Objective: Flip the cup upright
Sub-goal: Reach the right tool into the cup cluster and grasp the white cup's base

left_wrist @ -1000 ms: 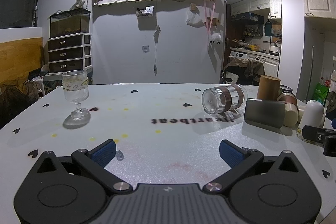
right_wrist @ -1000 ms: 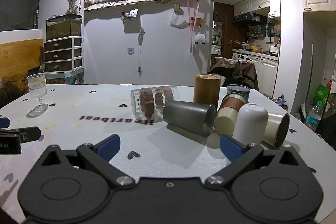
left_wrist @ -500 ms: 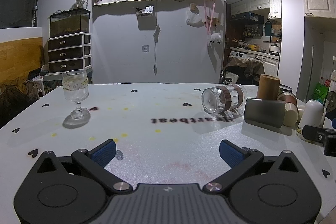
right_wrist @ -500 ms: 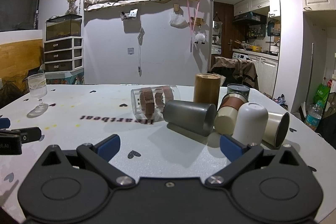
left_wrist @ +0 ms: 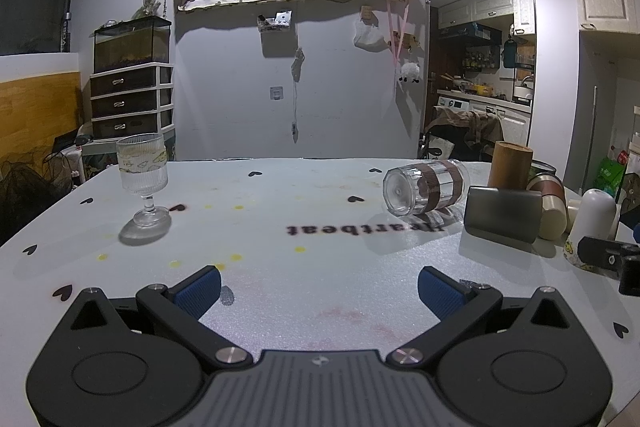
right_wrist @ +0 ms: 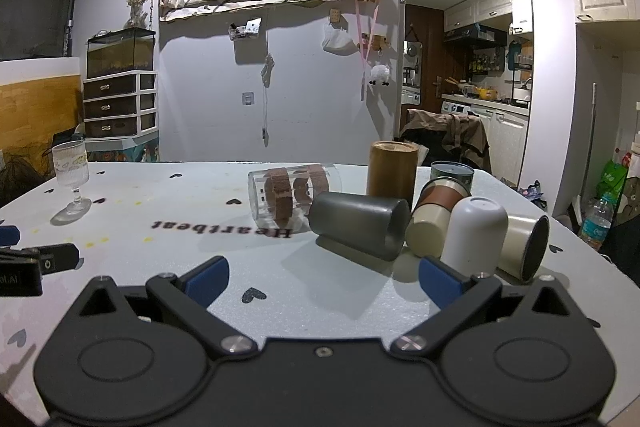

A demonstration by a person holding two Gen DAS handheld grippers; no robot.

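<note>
**Nothing grabbed yet, plenty of tipped cups to pick from**

Both grippers sit low over the desk (left_wrist: 320,259) with fingers spread wide and nothing between them. The left gripper (left_wrist: 319,285) faces open desk, with the clear glass cup with brown bands (left_wrist: 424,191) lying on its side ahead and to the right. The right gripper (right_wrist: 323,275) is closer to the pile: a grey metal cup (right_wrist: 358,225) on its side dead ahead, the white cup (right_wrist: 476,233) sitting mouth-down just past its right finger, a cream cup (right_wrist: 522,247) tipped beside that.

The stemmed glass (left_wrist: 143,183) far left is already upright, so leave it.

I'd go for the grey one with the right gripper: pinch across the body mid-length, lift clear of its neighbours before rotating, then set it down mouth-up on bare desk.
</note>
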